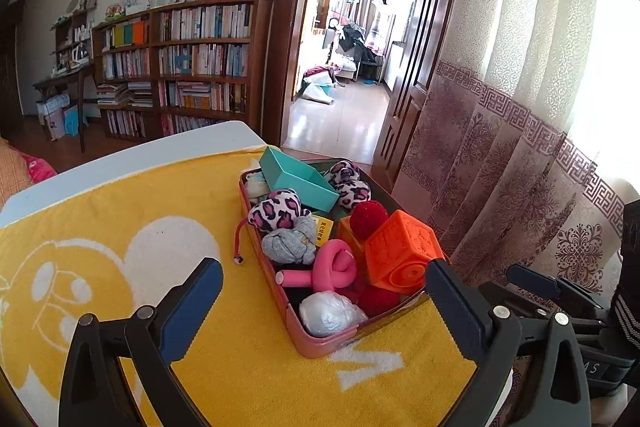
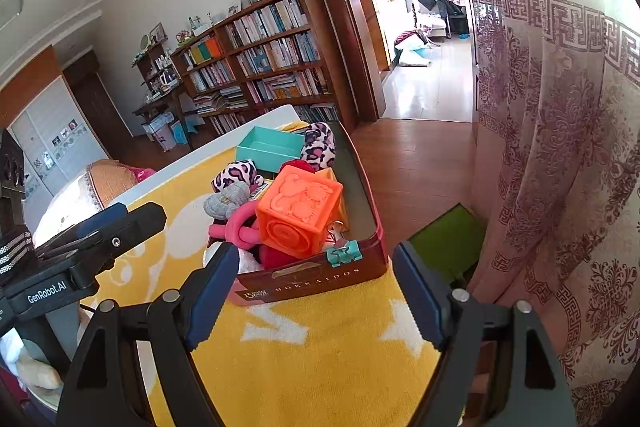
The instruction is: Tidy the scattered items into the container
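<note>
A pink-and-brown tin (image 1: 316, 343) (image 2: 316, 281) stands on the yellow towel and holds an orange cube (image 1: 404, 251) (image 2: 300, 211), a teal box (image 1: 298, 183) (image 2: 270, 147), leopard plush pieces (image 1: 276, 211), a grey sock ball (image 1: 290, 243), a pink knotted tube (image 1: 332, 269), a red ball (image 1: 368, 217) and a white crumpled ball (image 1: 330, 313). A teal binder clip (image 2: 344, 253) sits on the tin's near rim. My left gripper (image 1: 324, 311) is open and empty in front of the tin. My right gripper (image 2: 316, 301) is open and empty at the tin's near end.
The yellow towel (image 1: 132, 267) (image 2: 320, 355) covers a white table (image 1: 120, 159). A patterned curtain (image 1: 520, 147) hangs close on the right. A bookshelf (image 1: 180, 67) and an open doorway (image 1: 352, 47) lie behind. The left gripper's body shows in the right wrist view (image 2: 80, 247).
</note>
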The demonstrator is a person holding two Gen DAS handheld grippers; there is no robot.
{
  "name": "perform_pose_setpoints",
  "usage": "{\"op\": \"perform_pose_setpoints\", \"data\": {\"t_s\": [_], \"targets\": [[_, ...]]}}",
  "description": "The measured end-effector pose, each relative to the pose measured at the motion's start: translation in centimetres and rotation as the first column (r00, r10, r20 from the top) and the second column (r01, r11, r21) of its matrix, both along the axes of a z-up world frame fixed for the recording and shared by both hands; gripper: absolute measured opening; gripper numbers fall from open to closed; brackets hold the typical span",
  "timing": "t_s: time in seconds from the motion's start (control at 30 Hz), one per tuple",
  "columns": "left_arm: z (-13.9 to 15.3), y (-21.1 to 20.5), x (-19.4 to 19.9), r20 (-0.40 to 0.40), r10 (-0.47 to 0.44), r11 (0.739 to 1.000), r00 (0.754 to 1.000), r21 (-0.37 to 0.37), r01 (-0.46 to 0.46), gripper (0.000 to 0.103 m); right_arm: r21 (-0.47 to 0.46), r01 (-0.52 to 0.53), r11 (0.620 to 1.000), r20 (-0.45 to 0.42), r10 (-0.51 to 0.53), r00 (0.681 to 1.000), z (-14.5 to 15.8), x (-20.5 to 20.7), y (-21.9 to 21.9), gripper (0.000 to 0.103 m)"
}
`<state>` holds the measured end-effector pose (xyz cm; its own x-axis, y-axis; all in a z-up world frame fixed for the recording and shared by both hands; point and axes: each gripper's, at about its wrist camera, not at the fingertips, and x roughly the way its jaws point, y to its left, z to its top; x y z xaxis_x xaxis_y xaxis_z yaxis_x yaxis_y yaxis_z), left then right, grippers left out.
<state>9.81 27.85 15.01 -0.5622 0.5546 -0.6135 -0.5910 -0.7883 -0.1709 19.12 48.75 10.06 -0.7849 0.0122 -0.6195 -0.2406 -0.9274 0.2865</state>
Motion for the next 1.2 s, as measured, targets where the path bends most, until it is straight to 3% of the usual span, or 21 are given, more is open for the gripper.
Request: {"op": "perform_pose_setpoints", "data": {"t_s": [0.37,0.57,0.87,1.03,1.2], "targets": [[1.0,-0.4,1.0,-0.073,0.102,0.995,0.992,-0.007,-0.103,0.102,0.106,-0.036,0.994,-0.036,0.040,0.999,1.6,2.0,-1.6,0.082],[2.3,-1.3,2.0,-0.162,0.212,0.975,0.964,-0.034,-0.220,0.102,0.072,-0.071,0.995,-0.073,0.076,0.994,2.8,2.9,-2.4,0.082],[2.3,-1.8,2.1,-0.056,0.197,0.980,0.979,-0.020,-0.198,0.102,0.160,-0.096,0.982,-0.113,0.115,0.987,3.8,3.7,-5.0,0.083],[1.6,-0.8,2.1,-0.071,0.236,0.964,0.969,-0.107,-0.242,0.102,0.129,-0.098,0.987,-0.090,0.111,0.990,2.7,3.2,-4.7,0.083],[0.9,0.1,2.1,-0.058,0.195,0.968,0.979,-0.146,-0.202,0.102,0.108,-0.080,0.991,-0.054,0.086,0.995,1.6,2.7,-4.0,0.083]]}}
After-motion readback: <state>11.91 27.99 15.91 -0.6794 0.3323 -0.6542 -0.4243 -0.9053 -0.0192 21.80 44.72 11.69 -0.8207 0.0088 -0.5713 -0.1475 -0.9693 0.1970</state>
